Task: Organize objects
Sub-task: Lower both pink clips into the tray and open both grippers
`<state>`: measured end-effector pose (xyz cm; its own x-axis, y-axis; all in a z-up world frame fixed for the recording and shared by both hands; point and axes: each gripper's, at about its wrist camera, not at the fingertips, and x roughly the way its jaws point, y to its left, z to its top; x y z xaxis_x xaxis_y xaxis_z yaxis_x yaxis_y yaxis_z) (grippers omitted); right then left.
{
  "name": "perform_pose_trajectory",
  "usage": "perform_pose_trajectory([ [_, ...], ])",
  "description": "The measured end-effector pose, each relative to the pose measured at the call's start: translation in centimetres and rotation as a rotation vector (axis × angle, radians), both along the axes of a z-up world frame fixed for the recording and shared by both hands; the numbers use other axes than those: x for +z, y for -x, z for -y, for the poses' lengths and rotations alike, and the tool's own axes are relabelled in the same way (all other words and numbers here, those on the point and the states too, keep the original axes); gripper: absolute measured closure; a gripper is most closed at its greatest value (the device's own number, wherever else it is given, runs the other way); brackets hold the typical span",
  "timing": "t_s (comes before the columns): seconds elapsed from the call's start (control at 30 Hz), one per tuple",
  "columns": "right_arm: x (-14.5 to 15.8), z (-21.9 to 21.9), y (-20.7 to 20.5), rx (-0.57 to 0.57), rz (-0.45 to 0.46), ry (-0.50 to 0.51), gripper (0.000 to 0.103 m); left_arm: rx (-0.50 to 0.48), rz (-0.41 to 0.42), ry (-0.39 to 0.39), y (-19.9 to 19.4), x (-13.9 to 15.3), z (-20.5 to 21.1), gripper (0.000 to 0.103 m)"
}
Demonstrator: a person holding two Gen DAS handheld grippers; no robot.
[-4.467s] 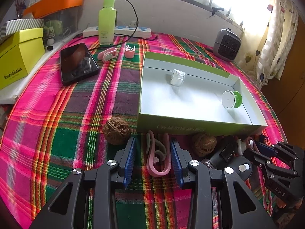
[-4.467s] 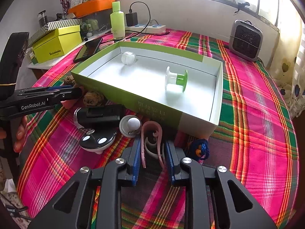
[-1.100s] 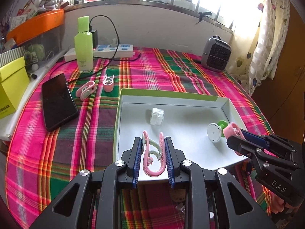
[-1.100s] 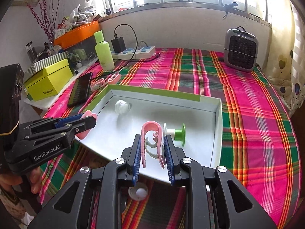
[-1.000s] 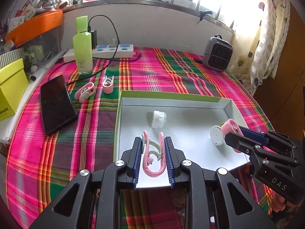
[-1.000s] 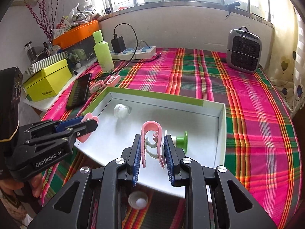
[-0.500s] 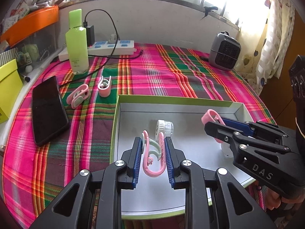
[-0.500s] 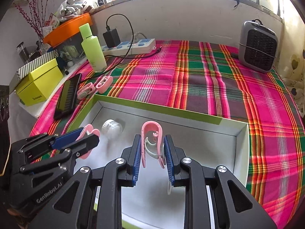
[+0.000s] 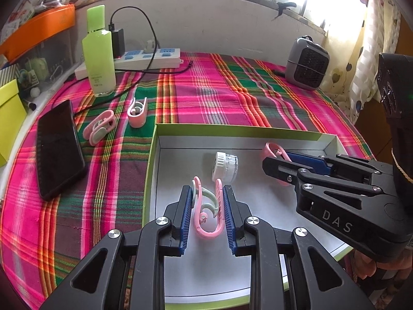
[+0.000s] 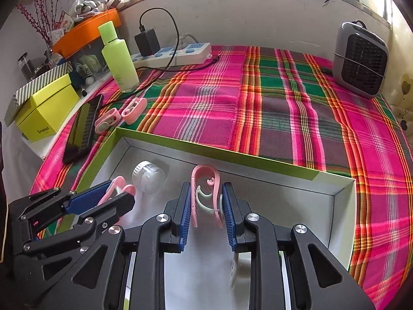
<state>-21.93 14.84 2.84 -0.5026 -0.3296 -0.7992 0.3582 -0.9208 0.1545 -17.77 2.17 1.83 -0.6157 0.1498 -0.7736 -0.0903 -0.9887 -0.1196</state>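
Both grippers [image 9: 206,209] [image 10: 205,211] moved over box [image 9: 232,130], gripping clips [image 9: 206,206]

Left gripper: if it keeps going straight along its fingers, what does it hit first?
Probably the small clear jar, lying on its side just past the pink clip held in the left gripper. Depth is unclear; angled downward, it might meet the box floor first.

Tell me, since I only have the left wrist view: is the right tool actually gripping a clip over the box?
Observer: Yes. The right wrist view shows the right tool shut on a pink clip, looped end pointing forward, above the box.
Operator: Anything beneath it?
Observer: A white disc edge shows below its right finger; what it belongs to I cannot tell.
Operator: Anything off to the far left?
Observer: Bare twigs with red buds stand against the wall.
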Motion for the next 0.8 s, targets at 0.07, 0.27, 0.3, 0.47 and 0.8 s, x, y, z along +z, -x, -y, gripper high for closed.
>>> perform_pose_trajectory([
  [0.07, -0.04, 0.08, 0.08, 0.003, 0.003, -0.002, 0.078, 0.001, -0.002, 0.004, 0.05, -0.01, -0.12, 0.081],
  [0.27, -0.15, 0.15, 0.18, -0.001, 0.010, -0.015, 0.078, -0.002, -0.001, 0.005, 0.29, -0.05, -0.18, 0.081],
  [0.3, -0.17, 0.15, 0.20, -0.003, 0.012, -0.016, 0.078, -0.002, -0.001, 0.005, 0.33, -0.04, -0.21, 0.081],
  [0.47, -0.30, 0.00, 0.33, -0.010, 0.020, -0.013, 0.078, -0.005, -0.001, 0.013, 0.22, -0.15, -0.31, 0.081],
  [0.8, -0.34, 0.07, 0.31, -0.011, 0.023, -0.019, 0.078, -0.004, 0.002, 0.020, 0.26, -0.14, -0.34, 0.081],
])
